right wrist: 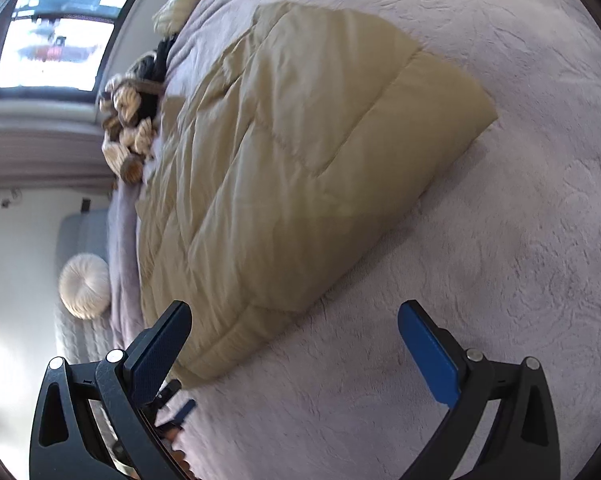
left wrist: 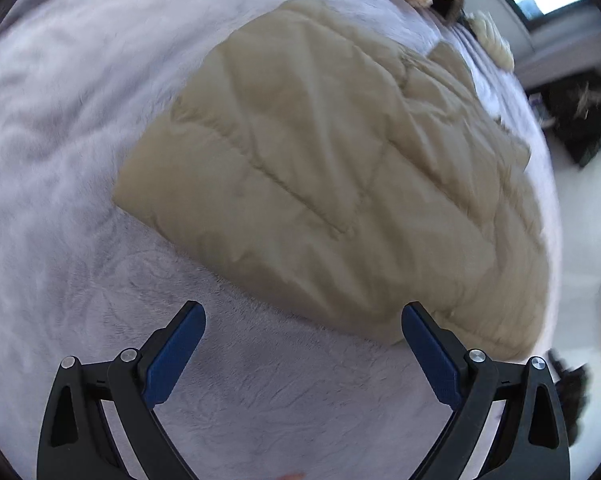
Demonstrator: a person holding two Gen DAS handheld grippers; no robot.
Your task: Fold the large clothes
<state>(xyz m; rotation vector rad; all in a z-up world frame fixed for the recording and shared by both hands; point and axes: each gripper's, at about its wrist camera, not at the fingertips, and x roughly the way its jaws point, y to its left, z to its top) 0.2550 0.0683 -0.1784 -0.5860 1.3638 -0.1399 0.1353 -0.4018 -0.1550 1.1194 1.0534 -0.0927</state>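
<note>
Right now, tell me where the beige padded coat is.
The beige padded coat lies flat on the lilac blanket, filling the middle of both wrist views, just ahead of both open tongs, with bundled clothes beyond its far end.

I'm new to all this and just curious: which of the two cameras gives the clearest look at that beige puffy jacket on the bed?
The right wrist view: the jacket looks sharp there, its quilting seams and near folded edge plain. In the left wrist view the jacket fills more of the picture but is smeared by blur.
</note>
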